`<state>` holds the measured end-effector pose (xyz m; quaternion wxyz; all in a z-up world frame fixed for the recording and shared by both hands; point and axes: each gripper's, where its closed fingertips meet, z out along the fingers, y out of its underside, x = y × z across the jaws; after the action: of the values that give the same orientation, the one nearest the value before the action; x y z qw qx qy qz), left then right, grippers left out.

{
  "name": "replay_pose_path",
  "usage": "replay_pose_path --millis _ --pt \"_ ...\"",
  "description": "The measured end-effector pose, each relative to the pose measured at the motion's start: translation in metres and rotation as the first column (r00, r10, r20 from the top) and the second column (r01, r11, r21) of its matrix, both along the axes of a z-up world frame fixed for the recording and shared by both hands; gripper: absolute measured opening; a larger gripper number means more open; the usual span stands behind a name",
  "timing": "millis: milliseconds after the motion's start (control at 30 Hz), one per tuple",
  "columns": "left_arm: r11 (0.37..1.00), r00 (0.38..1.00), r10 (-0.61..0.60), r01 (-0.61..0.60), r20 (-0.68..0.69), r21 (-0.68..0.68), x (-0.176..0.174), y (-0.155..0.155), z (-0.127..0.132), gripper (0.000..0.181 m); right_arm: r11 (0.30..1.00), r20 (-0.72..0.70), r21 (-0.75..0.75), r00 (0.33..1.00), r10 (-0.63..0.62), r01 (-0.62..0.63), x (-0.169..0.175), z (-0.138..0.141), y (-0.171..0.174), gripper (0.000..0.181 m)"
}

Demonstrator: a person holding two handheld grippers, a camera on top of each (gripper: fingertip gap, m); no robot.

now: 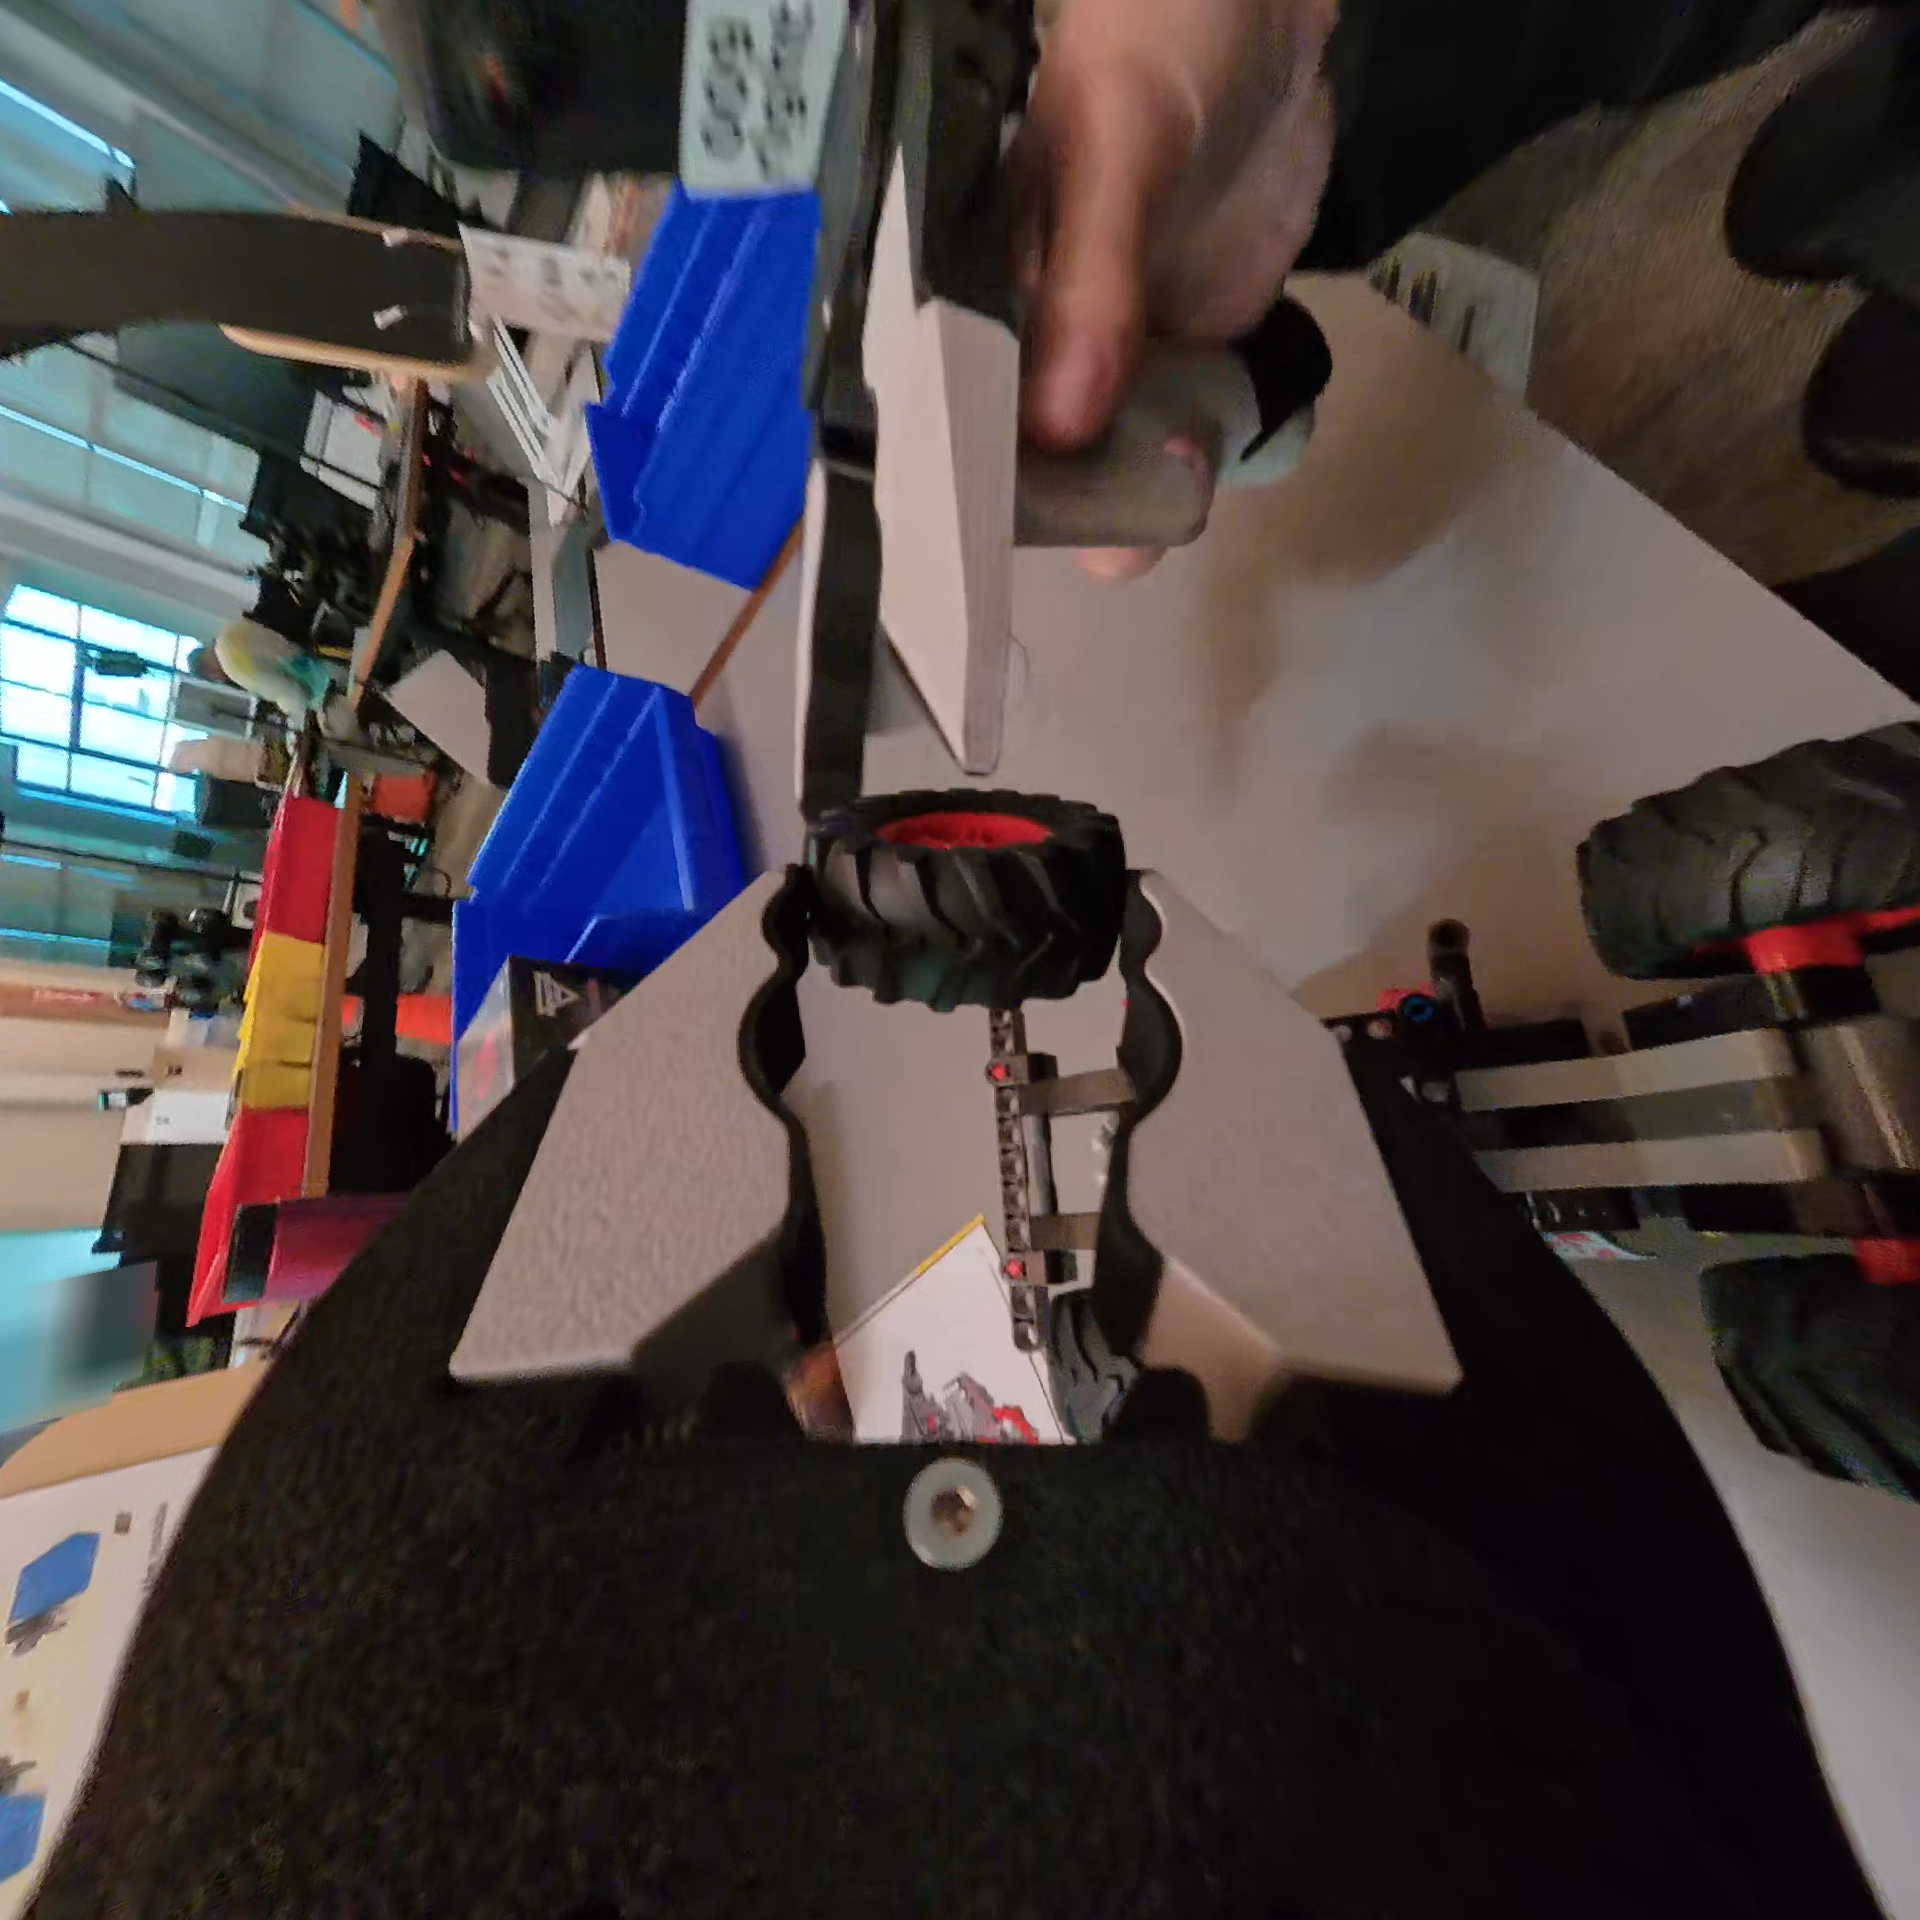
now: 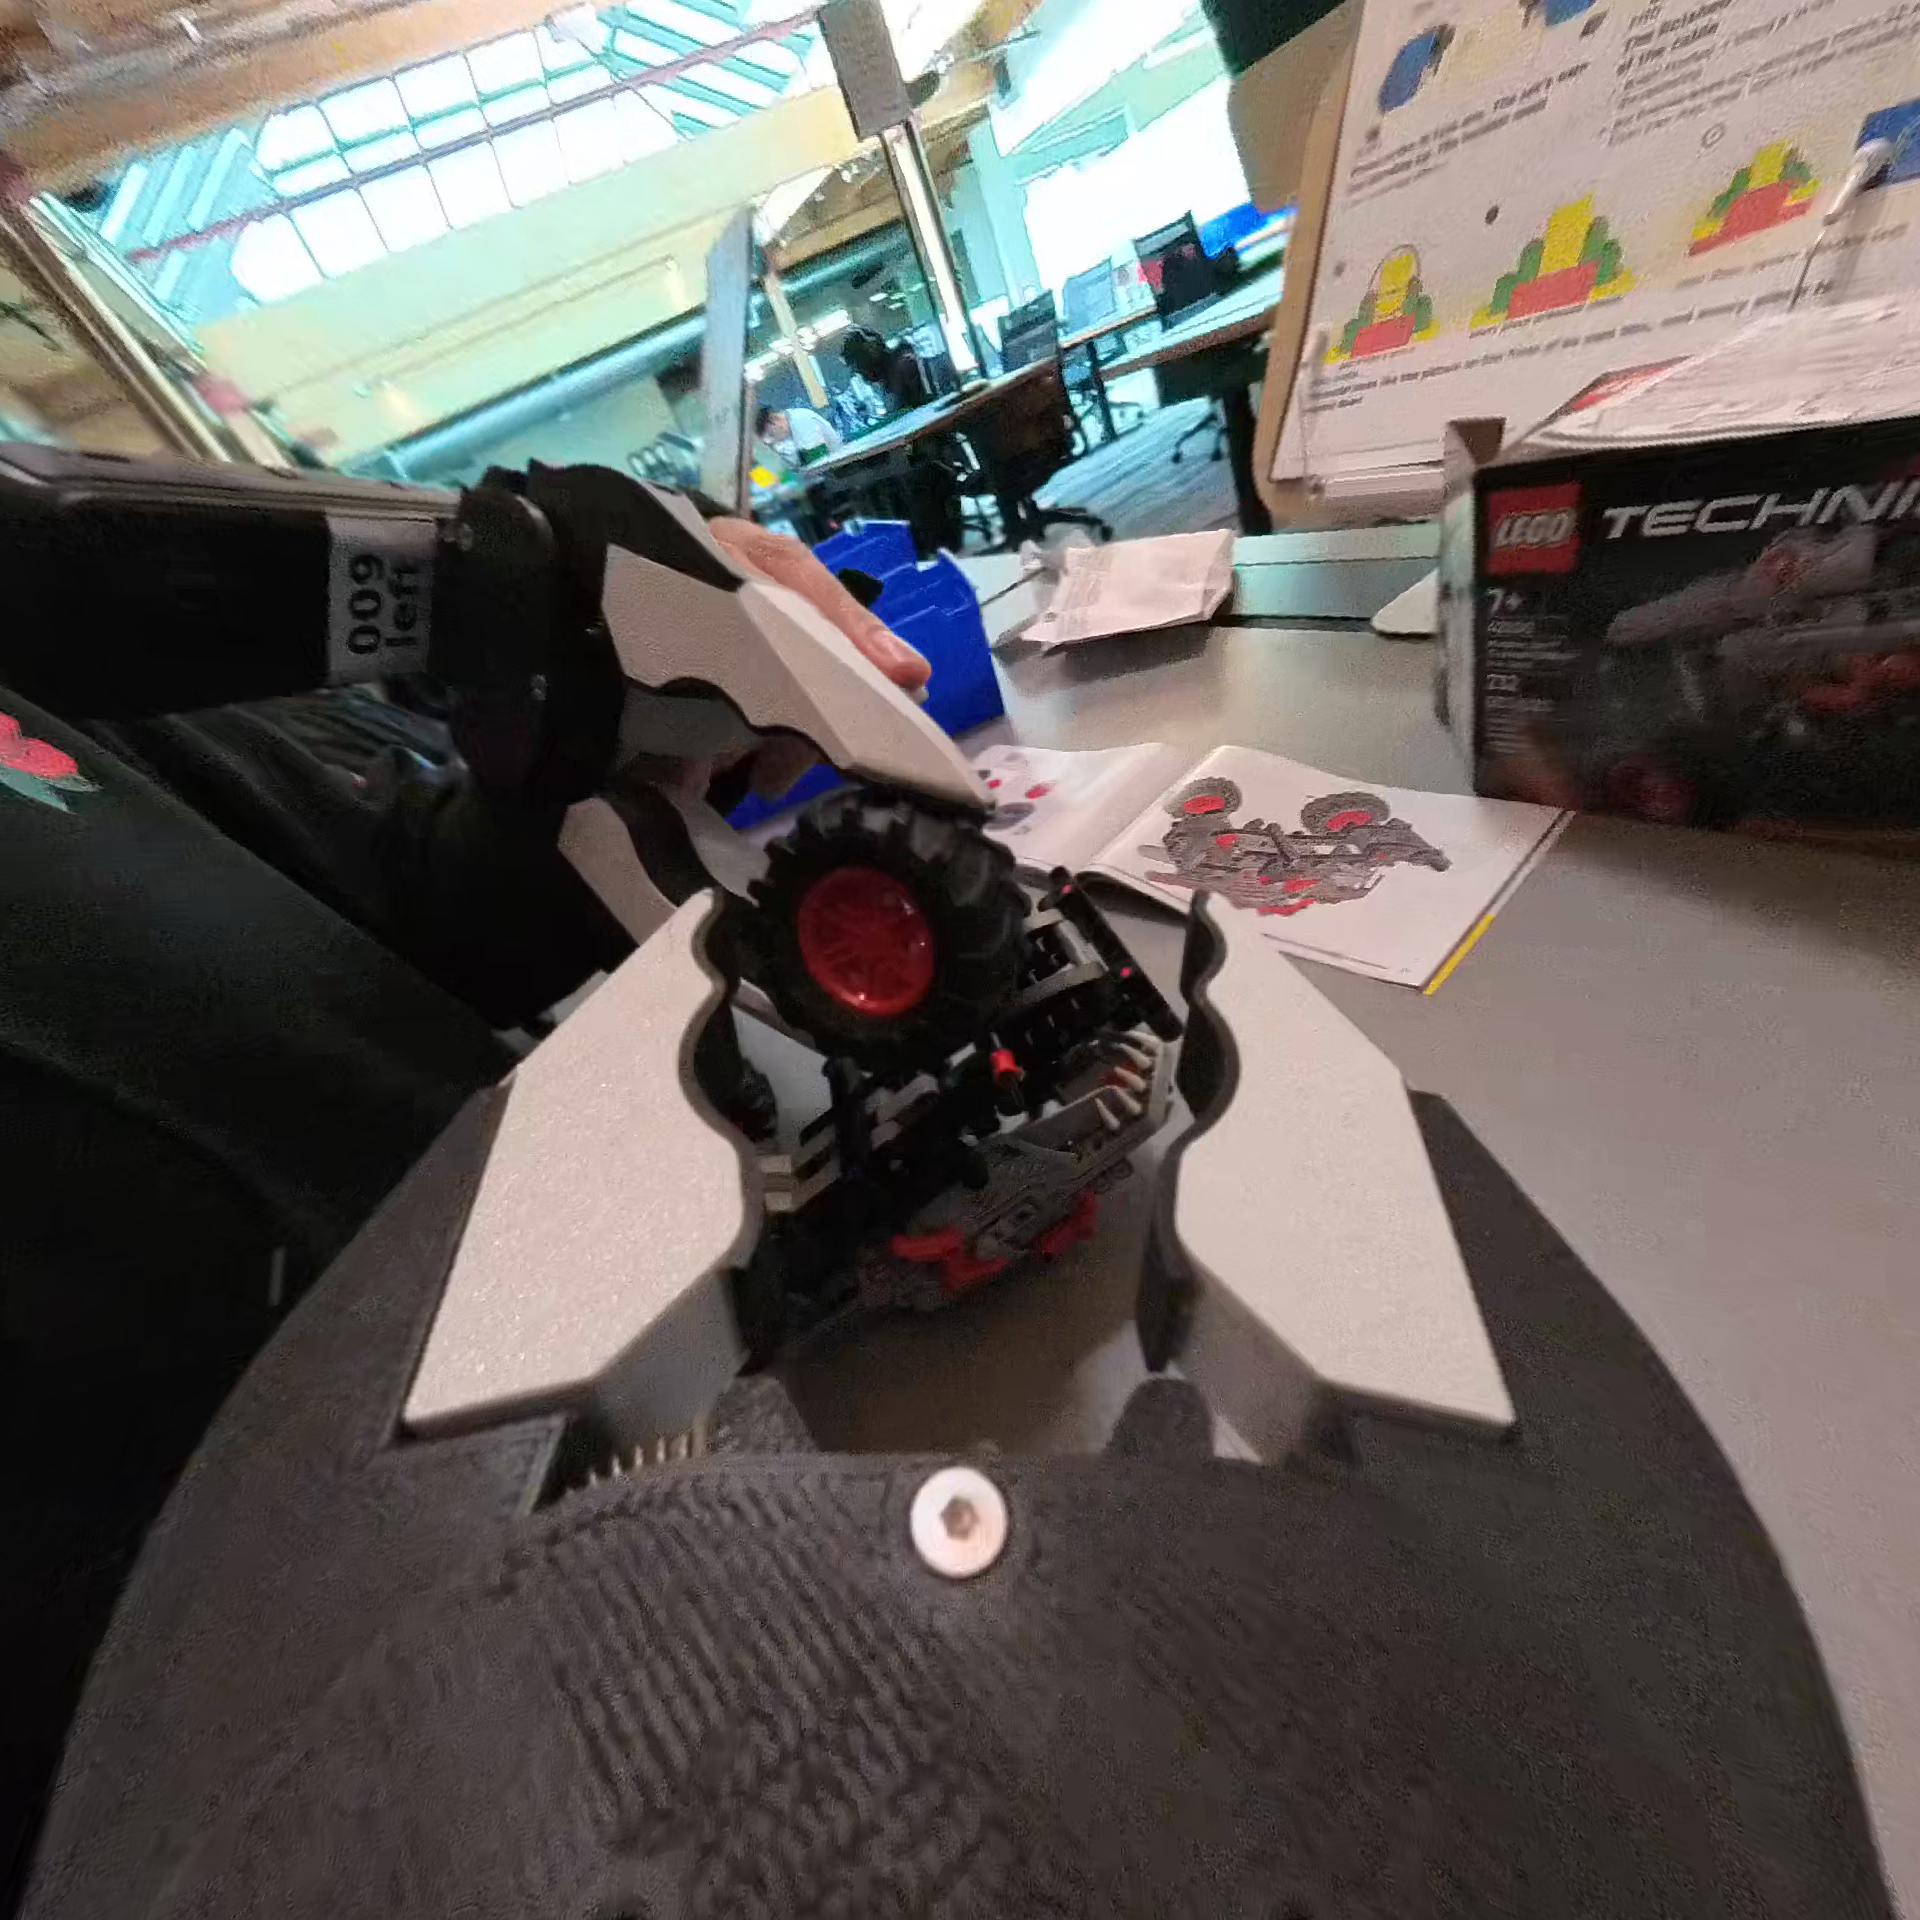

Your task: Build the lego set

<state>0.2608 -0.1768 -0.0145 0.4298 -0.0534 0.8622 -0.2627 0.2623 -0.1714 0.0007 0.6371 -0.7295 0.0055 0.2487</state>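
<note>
The left gripper point(image 1: 961, 914) clamps a wheel point(image 1: 966, 899) at its fingertips (red hub showing). The right gripper point(image 2: 951, 940) stands wide around the truck point(image 2: 977, 1153), whose lower part its fingers hide; whether they touch it I cannot tell. Beyond on the table point(image 2: 1662, 1039) lies a booklet point(image 2: 1299, 862), then a box point(image 2: 1683, 644). Blue bins point(image 1: 696, 384) stand farther, contents not visible.

Wheel point(image 1: 964, 902): black treaded tyre, red hub, pinched at fingertips above the model.
Model point(image 2: 977, 1174): grey-black-red chassis, tilted, near table edge.
</note>
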Motion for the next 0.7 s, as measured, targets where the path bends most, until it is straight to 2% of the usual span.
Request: replay_pose_path --millis 133,233,433,700 --pt "0.996 0.998 0.052 -0.054 0.027 0.067 0.009 -0.001 -0.003 0.058 0.997 0.090 -0.076 0.996 -0.018 0.025 -0.009 -0.012 0.004 0.078" --pt "0.990 0.997 0.074 -0.077 0.030 0.118 0.011 0.001 -0.007 0.057 0.994 0.153 -0.096 0.987 -0.043 0.058 -0.007 -0.017 0.004 0.059" --pt "0.964 0.992 0.126 -0.126 0.017 0.233 0.012 0.002 -0.019 0.057 0.977 0.349 -0.111 0.927 -0.135 0.184 -0.002 -0.023 0.011 0.058" --pt "0.934 0.979 0.204 -0.200 0.018 0.295 0.014 0.011 -0.027 0.057 0.962 0.479 -0.123 0.864 -0.157 0.244 0.001 -0.031 0.017 0.060"
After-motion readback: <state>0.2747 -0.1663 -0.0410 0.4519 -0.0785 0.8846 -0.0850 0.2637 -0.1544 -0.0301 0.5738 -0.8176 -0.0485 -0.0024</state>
